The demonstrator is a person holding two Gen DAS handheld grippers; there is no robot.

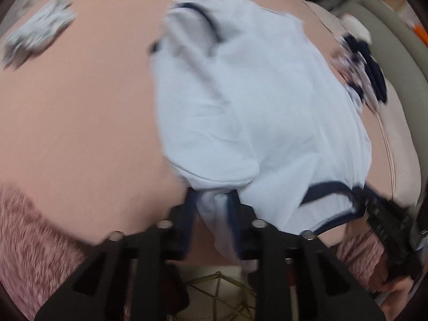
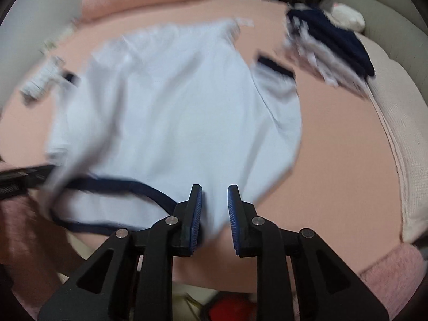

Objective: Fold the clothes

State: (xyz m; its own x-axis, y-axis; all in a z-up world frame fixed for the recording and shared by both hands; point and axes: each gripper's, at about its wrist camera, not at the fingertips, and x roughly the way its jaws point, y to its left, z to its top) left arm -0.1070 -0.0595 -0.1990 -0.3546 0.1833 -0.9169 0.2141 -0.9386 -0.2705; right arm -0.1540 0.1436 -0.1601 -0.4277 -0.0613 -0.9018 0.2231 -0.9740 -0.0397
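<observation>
Your bed (image 2: 334, 139) wears a pink sheet, and the pale blue shirt (image 2: 174, 112) with navy trim lies spread on it. To its right you have a heap of navy and white clothes (image 2: 329, 50); to its left, a small patterned item (image 1: 37, 37), possibly folded, too blurred to tell.

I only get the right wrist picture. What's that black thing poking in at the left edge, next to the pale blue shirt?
Observer: That is the left gripper. Its own camera shows a bunch of the shirt filling the gap between its fingers.
Operator: And who is carrying the gripper I'm looking along?
Observer: The left wrist view shows a hand in a fuzzy pink sleeve at the back of the right gripper.
</observation>
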